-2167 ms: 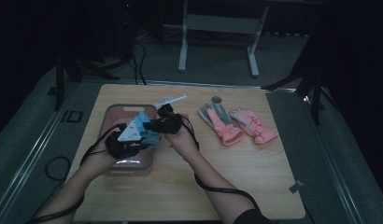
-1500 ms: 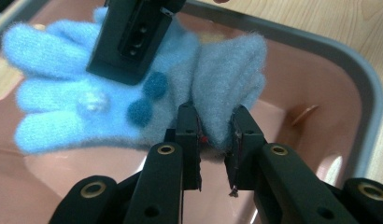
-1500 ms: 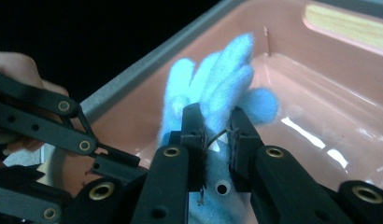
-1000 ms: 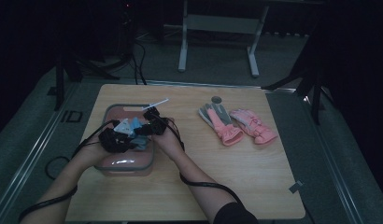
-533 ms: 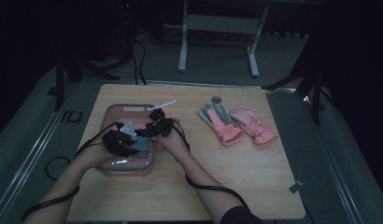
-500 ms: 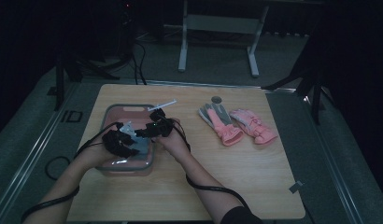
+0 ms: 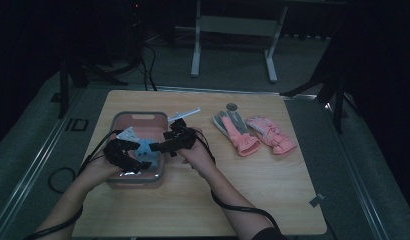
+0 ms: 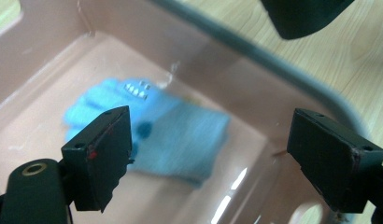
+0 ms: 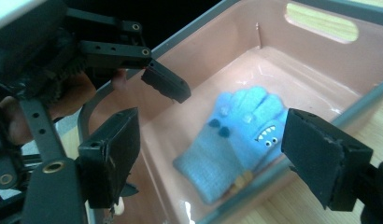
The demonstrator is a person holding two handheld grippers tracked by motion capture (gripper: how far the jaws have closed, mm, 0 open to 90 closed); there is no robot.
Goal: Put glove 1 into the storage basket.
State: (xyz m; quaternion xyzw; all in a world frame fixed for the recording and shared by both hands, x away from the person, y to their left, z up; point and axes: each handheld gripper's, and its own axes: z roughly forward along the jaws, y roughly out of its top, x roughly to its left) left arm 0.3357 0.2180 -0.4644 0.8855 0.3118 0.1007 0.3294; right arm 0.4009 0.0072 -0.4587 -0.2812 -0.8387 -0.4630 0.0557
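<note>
Glove (image 9: 241,140) flat in bin (image 9: 320,56) — below parted fingers (image 9: 110,154), untouched

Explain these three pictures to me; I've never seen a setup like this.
A person works at a wooden table, holding a black two-jaw gripper in each hand. The high view looks down from above; the other two come from cameras riding on the left gripper and the right gripper. Both grippers' jaws have just been opening and now stand apart, holding nothing. A blue glove with a toothy face lies loose in the pink bin. Two pink gloves lie on the table, to the right of the bin.
</note>
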